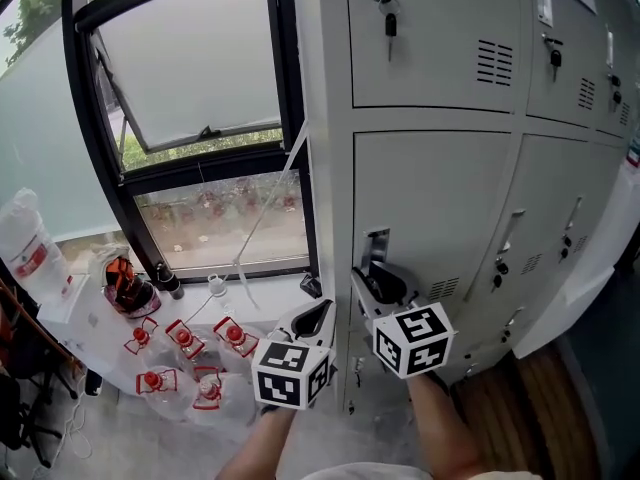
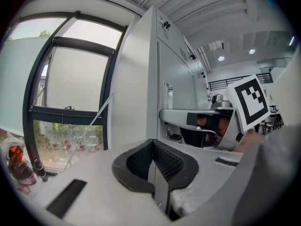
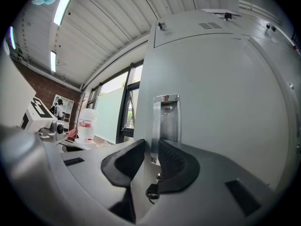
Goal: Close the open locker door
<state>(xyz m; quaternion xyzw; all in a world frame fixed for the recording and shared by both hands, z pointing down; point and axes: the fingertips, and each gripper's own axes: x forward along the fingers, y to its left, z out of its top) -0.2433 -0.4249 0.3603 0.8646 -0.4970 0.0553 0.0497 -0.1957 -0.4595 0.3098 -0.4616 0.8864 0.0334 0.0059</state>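
The lower left locker door (image 1: 430, 208) is pale grey, with a chrome recessed handle (image 1: 377, 251) near its left edge. It looks about flush with its frame; I cannot make out a gap. My right gripper (image 1: 372, 286) is up against that handle. In the right gripper view the jaws stand apart around the lower end of the handle (image 3: 165, 121), and a small dark key (image 3: 151, 190) hangs between them. My left gripper (image 1: 315, 318) hovers beside the locker's left edge, shut and empty, its pads (image 2: 162, 161) meeting.
More grey lockers with keys and vents stand above (image 1: 430, 38) and to the right (image 1: 560, 228). A black-framed window (image 1: 200, 118) is on the left. Several red-capped plastic bottles (image 1: 185, 353) and a big white jug (image 1: 25, 243) lie on the floor below it.
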